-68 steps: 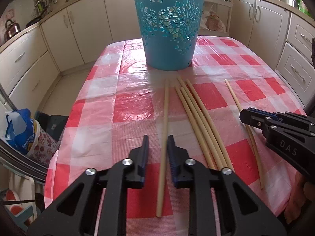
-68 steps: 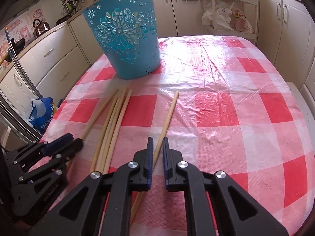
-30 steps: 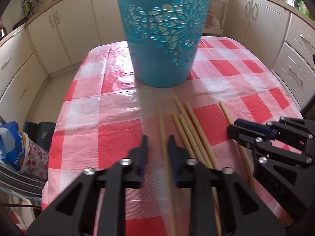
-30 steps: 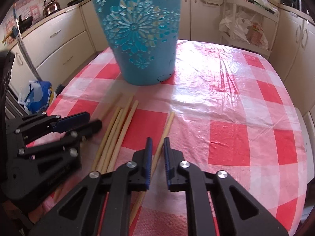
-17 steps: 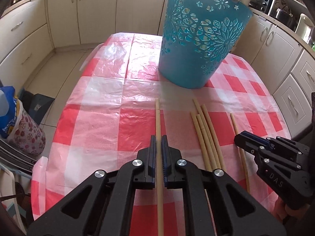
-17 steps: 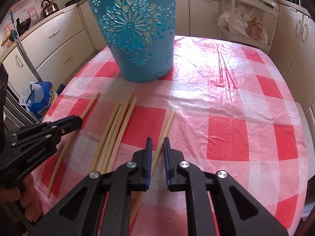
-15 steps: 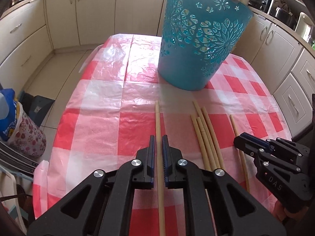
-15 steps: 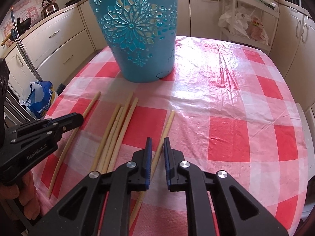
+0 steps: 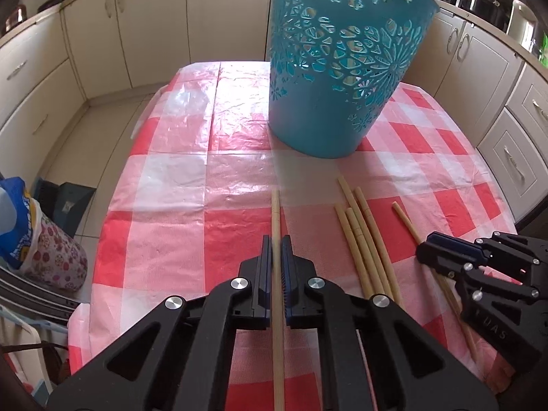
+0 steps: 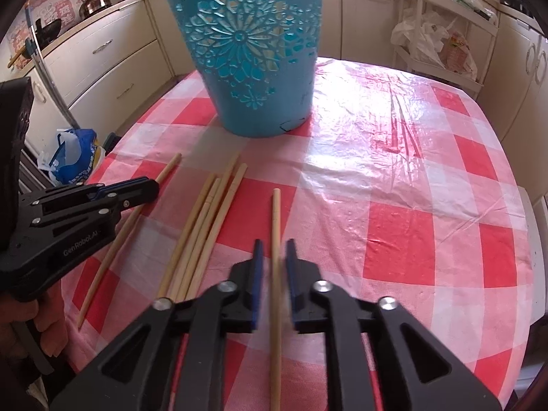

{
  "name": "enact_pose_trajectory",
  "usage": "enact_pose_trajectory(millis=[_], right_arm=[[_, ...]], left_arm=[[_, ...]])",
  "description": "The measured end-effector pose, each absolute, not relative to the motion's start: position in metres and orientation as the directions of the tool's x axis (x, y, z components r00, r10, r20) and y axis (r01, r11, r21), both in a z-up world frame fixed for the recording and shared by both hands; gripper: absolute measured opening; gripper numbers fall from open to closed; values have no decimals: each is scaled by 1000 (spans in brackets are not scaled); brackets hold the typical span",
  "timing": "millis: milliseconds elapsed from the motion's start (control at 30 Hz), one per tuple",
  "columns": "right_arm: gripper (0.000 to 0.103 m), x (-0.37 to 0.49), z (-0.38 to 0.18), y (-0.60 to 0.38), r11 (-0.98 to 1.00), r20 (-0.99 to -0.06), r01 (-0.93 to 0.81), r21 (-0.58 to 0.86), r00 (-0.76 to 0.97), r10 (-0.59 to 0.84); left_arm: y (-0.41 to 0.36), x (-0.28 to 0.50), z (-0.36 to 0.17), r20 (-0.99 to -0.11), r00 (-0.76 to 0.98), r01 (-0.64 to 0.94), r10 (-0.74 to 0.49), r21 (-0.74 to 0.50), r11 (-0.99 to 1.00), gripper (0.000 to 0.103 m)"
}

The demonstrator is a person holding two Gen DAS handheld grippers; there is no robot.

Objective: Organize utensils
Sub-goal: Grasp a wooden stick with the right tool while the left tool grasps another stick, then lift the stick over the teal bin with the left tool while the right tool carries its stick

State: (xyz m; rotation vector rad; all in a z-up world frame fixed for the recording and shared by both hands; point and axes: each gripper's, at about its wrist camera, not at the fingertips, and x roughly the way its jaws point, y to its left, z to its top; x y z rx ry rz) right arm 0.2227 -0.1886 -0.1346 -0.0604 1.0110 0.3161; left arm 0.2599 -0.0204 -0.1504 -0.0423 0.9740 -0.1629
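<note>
The left gripper is angled downward, its fingers clamped on a stick. The right gripper is tilted down likewise; its jaws have just been opening, a second stick loose between them.

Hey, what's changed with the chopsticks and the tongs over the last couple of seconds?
The left tongs shut on the leftmost chopstick, which swung away from the bundle. The right tongs have just been opening, with their chopstick between the pads, now pointing straight ahead. The bundle and the blue basket stayed put.
</note>
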Motion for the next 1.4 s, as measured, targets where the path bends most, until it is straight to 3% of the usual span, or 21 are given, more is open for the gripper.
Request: enact_pose_trajectory(millis=[33, 133, 233, 267, 767, 1400], right_arm=[[35, 221, -135, -186, 953, -843, -293, 76, 493, 218], [33, 215, -137, -179, 948, -837, -317, 8, 517, 180], [9, 213, -137, -178, 946, -831, -323, 19, 522, 195], [5, 213, -137, -178, 948, -831, -317, 26, 521, 197], [5, 211, -121, -209, 938, -762, -219, 268, 547, 346], [5, 203, -134, -232, 930, -709, -129, 345, 614, 348]], left_arm=[[-19, 260, -151, -822, 547, 115, -157, -113, 987, 6], [-20, 259, -152, -825, 545, 128, -149, -94, 987, 6], [-30, 258, -152, -822, 560, 169, -107, -14, 986, 6], [-32, 258, -152, -821, 560, 180, -113, -12, 984, 5], [0, 231, -110, -703, 652, 160, -285, -240, 958, 5], [-13, 210, -73, -617, 745, 191, -254, -167, 967, 5]])
